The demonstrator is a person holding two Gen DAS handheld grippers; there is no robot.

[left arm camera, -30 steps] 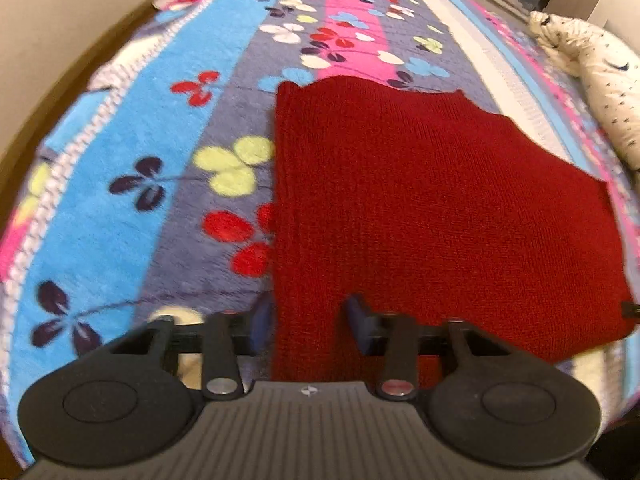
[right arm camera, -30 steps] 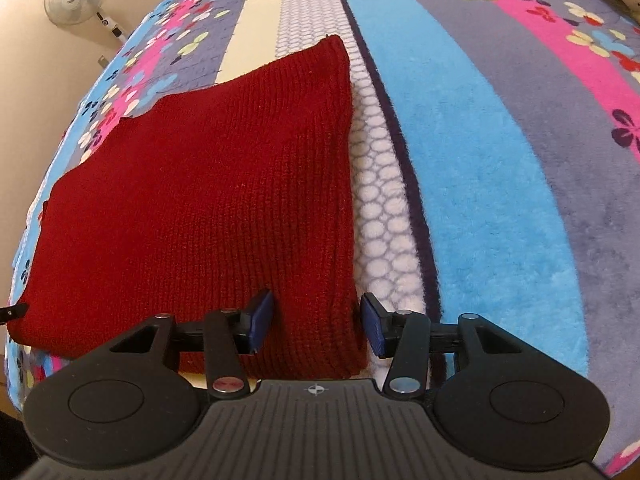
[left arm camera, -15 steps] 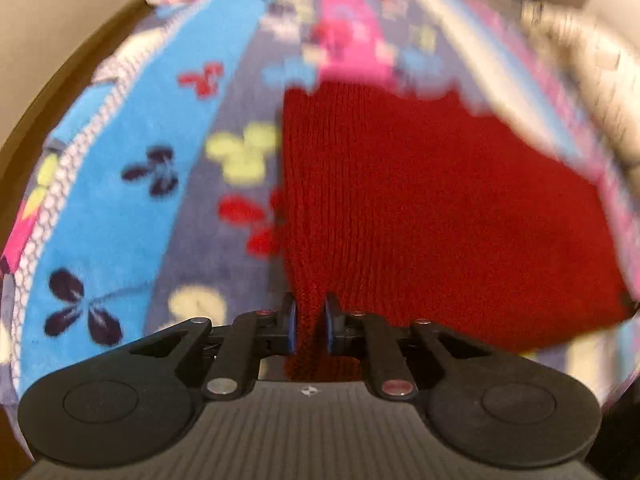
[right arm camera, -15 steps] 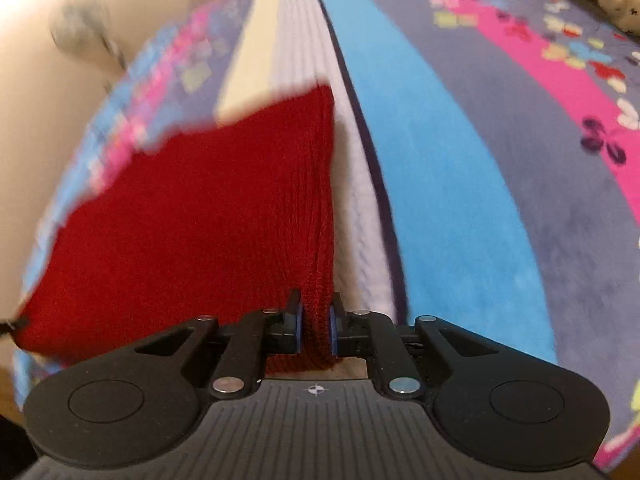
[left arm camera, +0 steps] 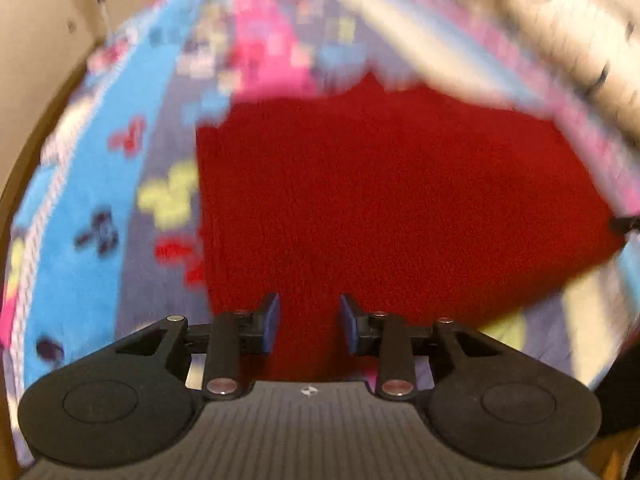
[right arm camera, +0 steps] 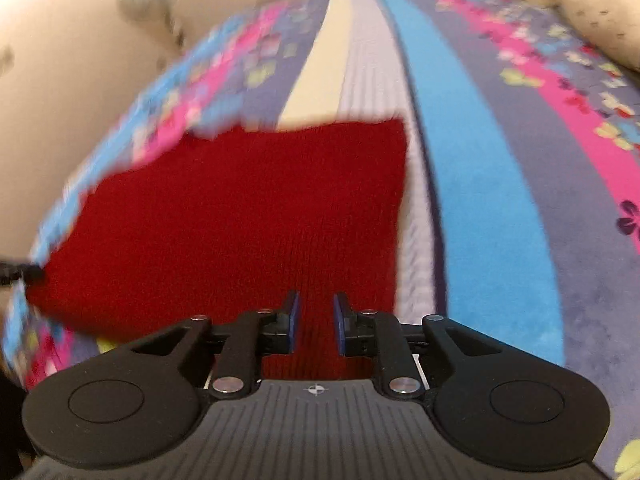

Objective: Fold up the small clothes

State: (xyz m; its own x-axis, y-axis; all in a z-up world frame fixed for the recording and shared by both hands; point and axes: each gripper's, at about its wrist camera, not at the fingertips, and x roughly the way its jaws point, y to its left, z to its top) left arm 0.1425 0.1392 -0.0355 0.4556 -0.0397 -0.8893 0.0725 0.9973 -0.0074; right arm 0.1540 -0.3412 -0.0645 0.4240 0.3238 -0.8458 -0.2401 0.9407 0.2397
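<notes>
A red knit garment lies folded flat on the striped floral blanket. My left gripper hovers over its near edge, a little in from the left side. Its jaws are opening, and the blue pads stand apart from the knit that lies between them. In the right wrist view the same red knit fills the lower left. My right gripper sits near its right edge. These jaws are also opening but remain narrow, with a creased ridge of knit filling the gap between the pads.
The blanket runs far ahead with blue, pink, grey and cream stripes. A cream spotted pillow lies at the far right. A beige wall borders the bed on the left. The other gripper's tip shows at the garment's right corner.
Both grippers closed on the garment's near corners, then began parting again. Each now sits further in from its side edge, and both views have rolled and blurred with motion.
</notes>
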